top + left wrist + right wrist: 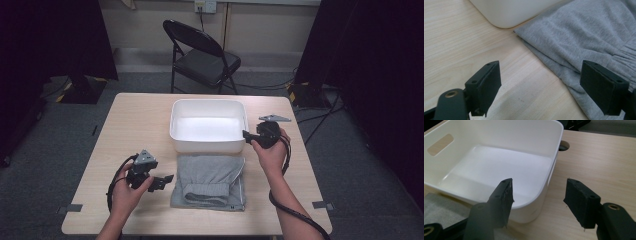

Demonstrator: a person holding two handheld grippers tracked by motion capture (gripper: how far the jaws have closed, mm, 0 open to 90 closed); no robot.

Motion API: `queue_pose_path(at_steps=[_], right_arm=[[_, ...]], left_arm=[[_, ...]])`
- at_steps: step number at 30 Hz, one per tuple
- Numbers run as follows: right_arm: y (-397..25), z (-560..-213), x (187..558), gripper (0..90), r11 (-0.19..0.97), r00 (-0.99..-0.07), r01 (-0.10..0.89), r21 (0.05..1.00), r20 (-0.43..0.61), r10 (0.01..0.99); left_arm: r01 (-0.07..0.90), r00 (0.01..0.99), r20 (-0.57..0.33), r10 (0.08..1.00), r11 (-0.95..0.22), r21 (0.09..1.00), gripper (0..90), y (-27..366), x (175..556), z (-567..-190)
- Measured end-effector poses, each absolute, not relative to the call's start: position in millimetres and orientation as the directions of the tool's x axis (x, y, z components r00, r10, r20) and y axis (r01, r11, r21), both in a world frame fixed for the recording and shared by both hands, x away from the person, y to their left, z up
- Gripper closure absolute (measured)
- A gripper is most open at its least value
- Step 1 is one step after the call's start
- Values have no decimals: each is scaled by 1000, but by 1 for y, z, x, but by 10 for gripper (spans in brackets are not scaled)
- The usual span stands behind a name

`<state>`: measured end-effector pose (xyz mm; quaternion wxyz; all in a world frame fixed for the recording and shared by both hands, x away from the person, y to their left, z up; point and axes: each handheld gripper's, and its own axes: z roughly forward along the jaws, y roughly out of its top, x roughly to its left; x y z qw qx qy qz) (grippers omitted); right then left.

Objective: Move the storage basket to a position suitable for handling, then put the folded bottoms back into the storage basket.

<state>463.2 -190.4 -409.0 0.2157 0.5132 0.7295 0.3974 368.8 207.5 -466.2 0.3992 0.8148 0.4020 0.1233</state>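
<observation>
we work at the wooden table [140,115] with a folded grey garment [210,181] lying flat on it, just in front of the white bin [175,131], the near wall of the bin almost touching the fold's far edge. the bin is empty, so we judge that the garment is meant to go into it and that the lift has not yet begun

our left gripper [161,182] sits low at the garment's left edge, jaws spread wide and holding nothing. in the left gripper view, one jaw stands over bare table and the other over the cloth [584,32], so the stacked layers of the edge lie between them; this placement suits a pinch on the whole fold rather than on one layer

our right gripper [247,136] waits at the bin's right near corner, also spread and empty. in the right gripper view its jaws straddle the corner of the bin's rim [555,157], probably to steady the bin or to stay clear of the left side's approach
</observation>
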Motion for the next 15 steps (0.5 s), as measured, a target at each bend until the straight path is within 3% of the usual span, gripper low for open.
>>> queue_pose_path(at_steps=[4,15], right_arm=[[-190,-412,456,317,160,-393,582,797,103,914],[-194,-416,441,289,178,-422,567,804,98,901]], left_arm=[[555,654,-117,747,-370,745,169,206,367,-467],[547,671,-115,733,-384,744,167,202,361,-467]])
